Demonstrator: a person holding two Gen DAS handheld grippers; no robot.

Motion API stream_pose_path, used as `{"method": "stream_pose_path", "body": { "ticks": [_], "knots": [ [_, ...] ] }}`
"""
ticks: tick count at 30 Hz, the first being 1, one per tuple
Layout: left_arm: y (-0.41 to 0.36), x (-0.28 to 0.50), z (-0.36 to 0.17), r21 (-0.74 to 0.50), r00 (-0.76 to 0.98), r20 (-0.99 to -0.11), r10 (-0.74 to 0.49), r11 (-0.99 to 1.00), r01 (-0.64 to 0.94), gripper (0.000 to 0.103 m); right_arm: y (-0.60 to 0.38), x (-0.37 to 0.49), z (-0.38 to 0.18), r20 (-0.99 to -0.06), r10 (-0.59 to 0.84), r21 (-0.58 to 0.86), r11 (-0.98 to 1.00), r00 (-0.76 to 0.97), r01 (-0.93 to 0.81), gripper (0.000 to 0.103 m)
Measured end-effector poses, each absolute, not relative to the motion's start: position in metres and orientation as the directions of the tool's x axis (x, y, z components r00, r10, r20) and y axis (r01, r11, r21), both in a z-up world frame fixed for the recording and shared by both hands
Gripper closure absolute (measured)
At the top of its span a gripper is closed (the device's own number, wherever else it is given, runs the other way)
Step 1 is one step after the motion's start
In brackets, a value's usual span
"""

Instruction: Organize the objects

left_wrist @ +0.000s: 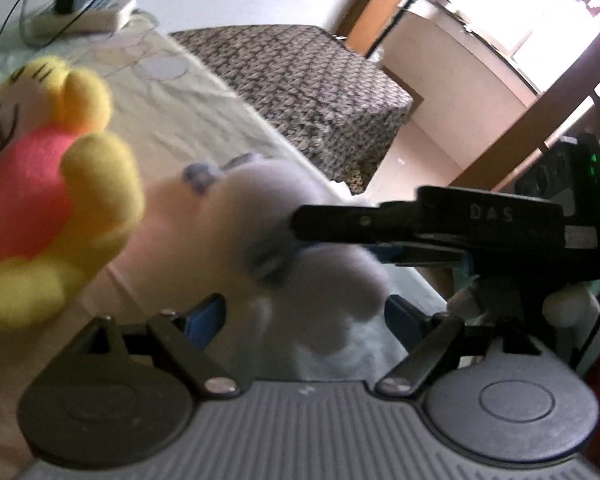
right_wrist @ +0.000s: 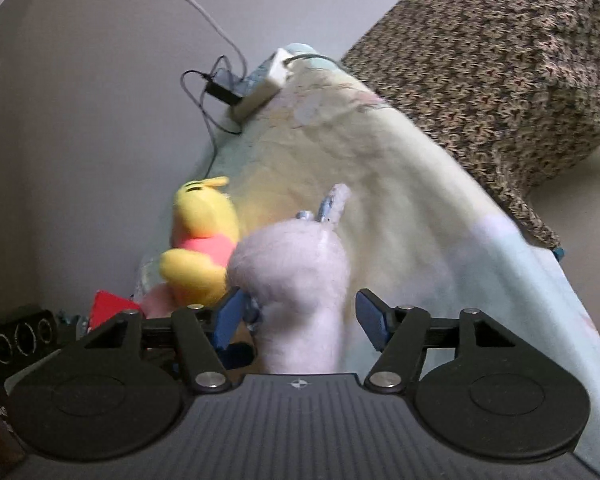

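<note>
A white plush toy (left_wrist: 284, 216) with pale blue marks stands between the blue pads of my left gripper (left_wrist: 302, 314), which is shut on its lower body. My right gripper (right_wrist: 300, 316) reaches in from the right, its black finger (left_wrist: 340, 224) pressed against the toy's side. In the right wrist view the white plush toy (right_wrist: 296, 272) fills most of the gap; one pad touches it and a thin slit shows at the other. A yellow plush bear (left_wrist: 56, 200) in a red shirt sits just left of it, and the same yellow bear (right_wrist: 200, 248) shows in the right wrist view.
The toys are on a bed with a pale printed blanket (left_wrist: 172, 120). A power strip (left_wrist: 84, 14) with a charger and cables lies at its far end. A brown patterned cover (left_wrist: 312, 92) drapes furniture beside the bed. Something red (right_wrist: 108, 306) lies behind the bear.
</note>
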State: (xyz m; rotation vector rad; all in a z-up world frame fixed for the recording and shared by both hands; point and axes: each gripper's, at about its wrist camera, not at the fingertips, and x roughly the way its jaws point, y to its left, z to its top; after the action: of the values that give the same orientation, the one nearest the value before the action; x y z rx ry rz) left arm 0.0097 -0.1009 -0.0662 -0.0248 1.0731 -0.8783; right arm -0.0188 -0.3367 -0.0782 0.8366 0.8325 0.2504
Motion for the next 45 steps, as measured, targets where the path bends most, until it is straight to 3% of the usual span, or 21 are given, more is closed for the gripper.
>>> {"method": "stream_pose_path", "body": {
  "ticks": [4,9,11,13,15,23,29,39,45],
  "knots": [
    [-0.091,0.029,-0.073,-0.478,0.174,-0.746,-0.642,0.699,0.531,0.016,-0.347,-0.017,-0.087,-0.527,0.523,0.775,0.619,0.67,0.127,0.039],
    [-0.1,0.039,-0.076,-0.529,0.144,-0.725,-0.673,0.679,0.51,0.017,-0.344,-0.016,-0.09,-0.491,0.568,0.821,0.556,0.661,0.131,0.049],
    [-0.103,0.039,-0.078,-0.551,0.128,-0.713,-0.689,0.665,0.505,0.019,-0.339,-0.015,-0.087,-0.5,0.568,0.809,0.575,0.653,0.12,0.052],
    [-0.103,0.04,-0.08,-0.576,0.107,-0.702,-0.704,0.65,0.496,0.03,-0.336,-0.017,-0.085,-0.502,0.581,0.809,0.578,0.64,0.109,0.055],
    [-0.103,0.038,-0.08,-0.582,0.093,-0.702,-0.706,0.644,0.496,0.03,-0.33,-0.021,-0.082,-0.503,0.59,0.804,0.587,0.632,0.093,0.056],
    [-0.071,0.004,-0.067,-0.564,0.09,-0.704,-0.705,0.631,0.532,0.031,-0.302,-0.037,-0.065,-0.521,0.655,0.781,0.625,0.548,-0.005,0.056],
    [-0.026,-0.038,-0.05,-0.48,0.144,-0.75,-0.646,0.681,0.553,0.031,-0.257,-0.044,-0.052,-0.518,0.751,0.78,0.611,0.411,-0.134,0.056],
    [0.054,-0.089,-0.028,-0.397,0.28,-0.786,-0.552,0.797,0.456,0.03,-0.168,-0.043,-0.039,-0.489,0.858,0.795,0.512,0.157,-0.324,0.057],
    [0.107,-0.118,0.0,-0.367,0.398,-0.758,-0.517,0.842,0.396,0.03,-0.112,-0.042,-0.009,-0.455,0.889,0.784,0.427,0.049,-0.451,0.059]
  ]
}}
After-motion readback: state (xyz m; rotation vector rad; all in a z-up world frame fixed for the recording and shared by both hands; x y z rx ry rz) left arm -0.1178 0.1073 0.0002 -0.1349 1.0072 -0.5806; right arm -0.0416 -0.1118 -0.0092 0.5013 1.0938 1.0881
